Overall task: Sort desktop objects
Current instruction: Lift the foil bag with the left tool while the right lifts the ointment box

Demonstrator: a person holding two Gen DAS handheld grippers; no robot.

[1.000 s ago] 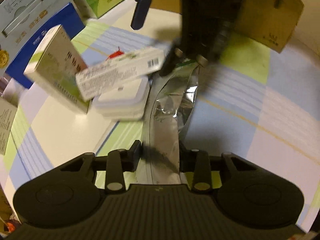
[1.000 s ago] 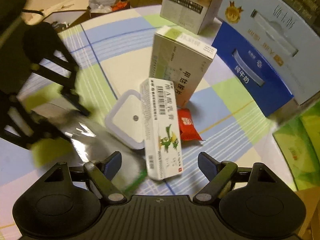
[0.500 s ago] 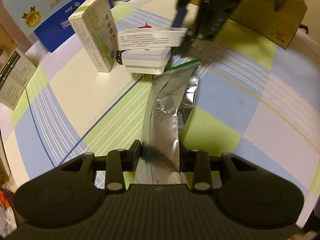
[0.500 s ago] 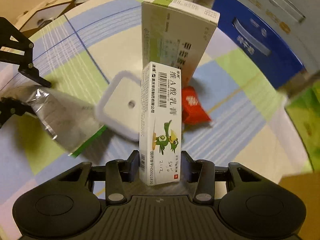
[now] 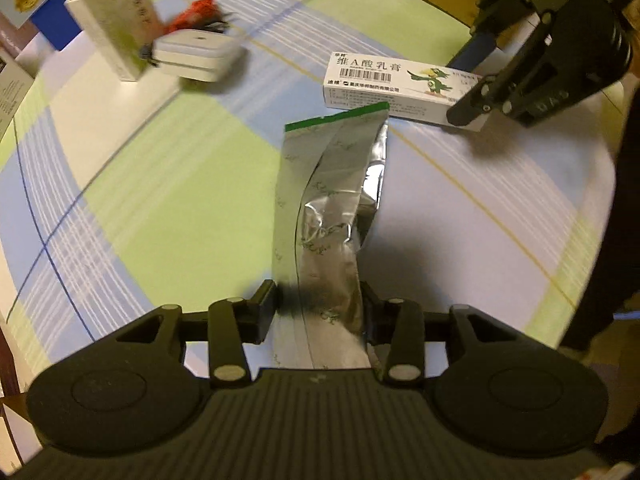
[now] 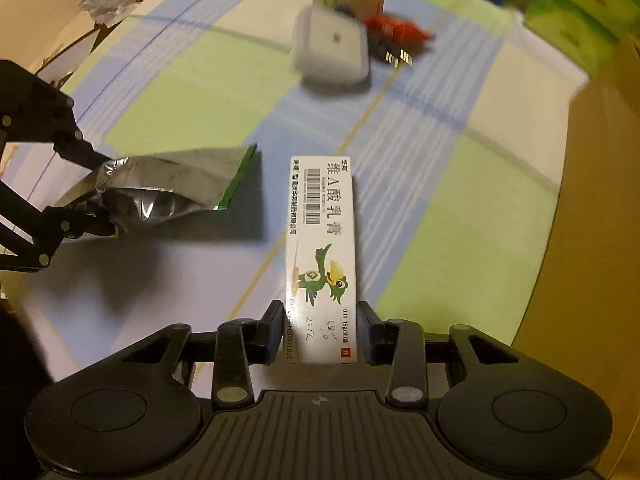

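My left gripper (image 5: pixel 320 312) is shut on a silver foil pouch (image 5: pixel 332 208) with a green top edge, held above the checked tablecloth. My right gripper (image 6: pixel 322 330) is shut on a long white ointment box (image 6: pixel 322 256) with a green bird print. In the left wrist view the ointment box (image 5: pixel 392 80) sits just beyond the pouch, gripped by the right gripper (image 5: pixel 472 114) at its right end. In the right wrist view the pouch (image 6: pixel 168 192) is left of the box, in the left gripper (image 6: pixel 84 192).
A white square case (image 5: pixel 196 54), a red packet (image 5: pixel 196 12) and an upright white-green box (image 5: pixel 116 20) stand at the far left of the round table. Blue and green cartons (image 6: pixel 576 4) line the far edge. A brown cardboard box (image 6: pixel 600 240) is at the right.
Both grippers have pulled back from the cluster toward the near side of the table. The right gripper closed on the ointment box and lifted it off the white case. The left still holds the pouch.
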